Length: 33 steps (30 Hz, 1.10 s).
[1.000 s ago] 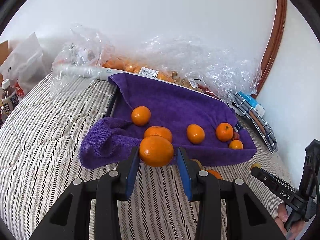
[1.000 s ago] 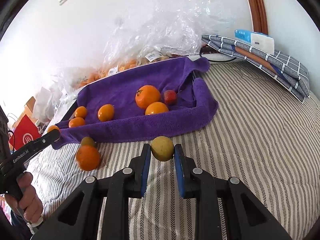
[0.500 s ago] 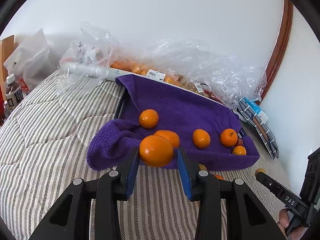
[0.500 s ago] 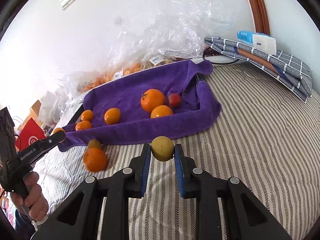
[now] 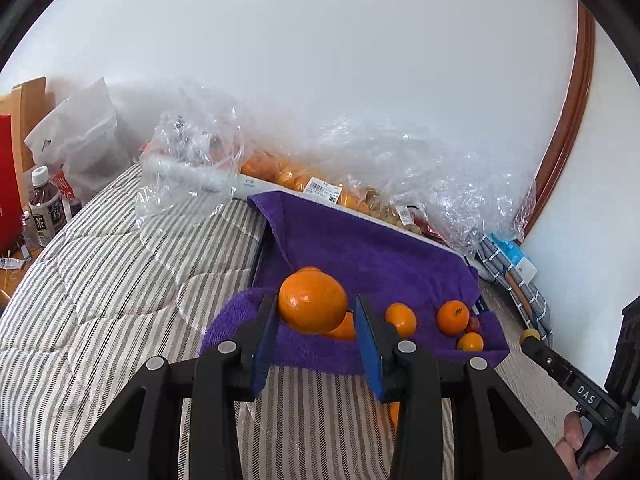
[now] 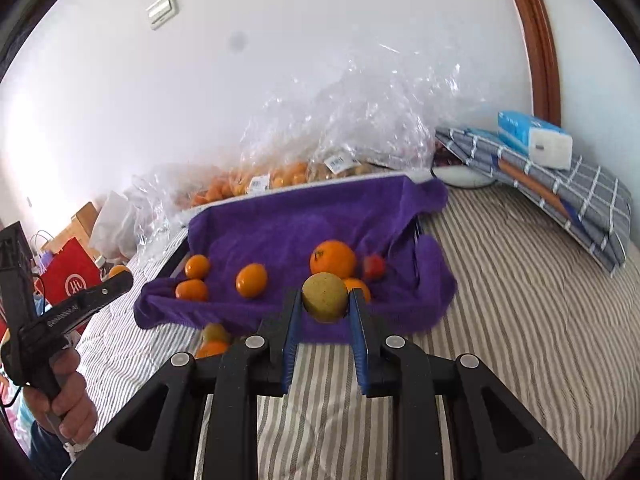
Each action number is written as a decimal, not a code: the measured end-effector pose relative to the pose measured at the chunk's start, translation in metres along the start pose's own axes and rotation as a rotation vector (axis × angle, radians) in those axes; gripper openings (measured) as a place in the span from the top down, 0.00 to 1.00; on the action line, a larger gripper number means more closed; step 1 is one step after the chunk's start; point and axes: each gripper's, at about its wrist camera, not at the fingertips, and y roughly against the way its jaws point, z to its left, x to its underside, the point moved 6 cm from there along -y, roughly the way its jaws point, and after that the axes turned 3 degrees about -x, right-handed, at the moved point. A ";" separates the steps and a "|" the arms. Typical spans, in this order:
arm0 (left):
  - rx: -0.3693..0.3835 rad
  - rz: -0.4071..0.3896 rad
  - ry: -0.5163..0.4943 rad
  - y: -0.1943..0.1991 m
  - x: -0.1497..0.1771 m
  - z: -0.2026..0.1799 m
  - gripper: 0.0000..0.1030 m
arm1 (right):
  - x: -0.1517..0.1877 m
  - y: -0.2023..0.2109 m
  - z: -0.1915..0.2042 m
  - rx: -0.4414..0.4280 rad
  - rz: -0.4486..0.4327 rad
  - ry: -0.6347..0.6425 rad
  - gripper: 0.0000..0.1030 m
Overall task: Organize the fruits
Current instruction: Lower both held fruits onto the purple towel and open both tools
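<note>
My left gripper (image 5: 316, 316) is shut on a large orange (image 5: 312, 301) and holds it above the near edge of a tray lined with a purple towel (image 5: 360, 248). My right gripper (image 6: 325, 304) is shut on a yellow-green fruit (image 6: 325, 297), held above the towel's (image 6: 288, 224) front rim. Several oranges lie on the towel (image 5: 401, 319) (image 6: 251, 279), with a small red fruit (image 6: 374, 265) at the right. An orange (image 6: 212, 349) and a yellow-green fruit (image 6: 214, 331) lie on the striped bed in front of the tray.
Clear plastic bags of oranges (image 5: 288, 172) lie behind the tray against the wall. A folded plaid cloth with a tissue pack (image 6: 534, 140) lies at the right. Bottles (image 5: 46, 208) and a red bag (image 6: 72, 276) stand off the bed's left side.
Both grippers have risen and moved forward toward the tray with their fruits still held. The fruits on the bed have dropped lower in the right wrist view.
</note>
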 end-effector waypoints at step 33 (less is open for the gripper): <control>-0.017 0.123 -0.073 -0.101 -0.004 -0.027 0.65 | -0.027 -0.106 -0.011 0.046 0.066 0.081 0.77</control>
